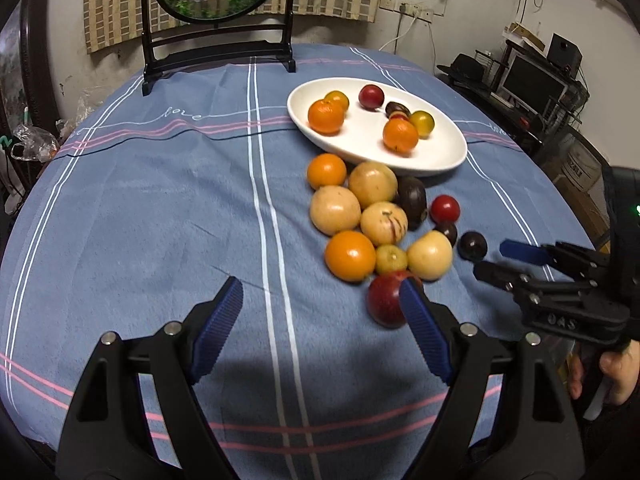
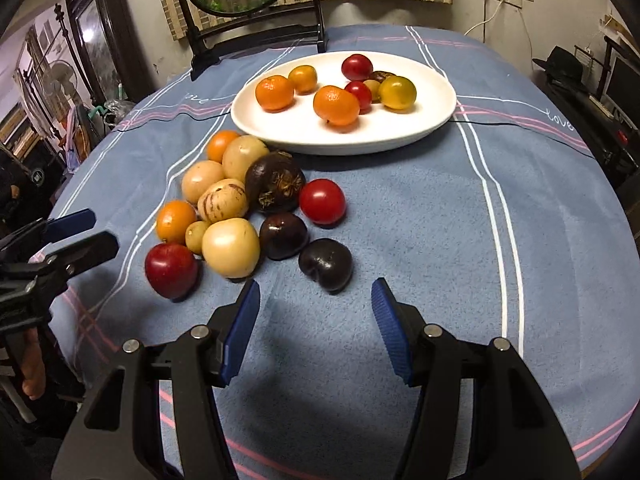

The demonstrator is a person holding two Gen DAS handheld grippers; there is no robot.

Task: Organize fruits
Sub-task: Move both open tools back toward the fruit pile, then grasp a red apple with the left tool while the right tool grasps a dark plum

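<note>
A white oval plate (image 1: 436,160) (image 2: 280,128) holds several small fruits: oranges, red and yellow ones. In front of it a pile of loose fruit lies on the blue cloth: oranges (image 1: 349,255), pale yellow fruits (image 2: 231,252), dark plums (image 2: 325,264), a red tomato (image 2: 322,201) and a red apple (image 1: 386,300) (image 2: 171,270). My left gripper (image 1: 322,292) is open and empty, its right finger just in front of the red apple. My right gripper (image 2: 314,296) is open and empty, just short of the nearest dark plum; it also shows in the left wrist view (image 1: 492,262).
A round table under a blue striped cloth (image 1: 160,200). A dark wooden stand with a round fish picture (image 1: 216,20) stands at the far edge. Shelves with a monitor (image 1: 532,84) stand off to the right.
</note>
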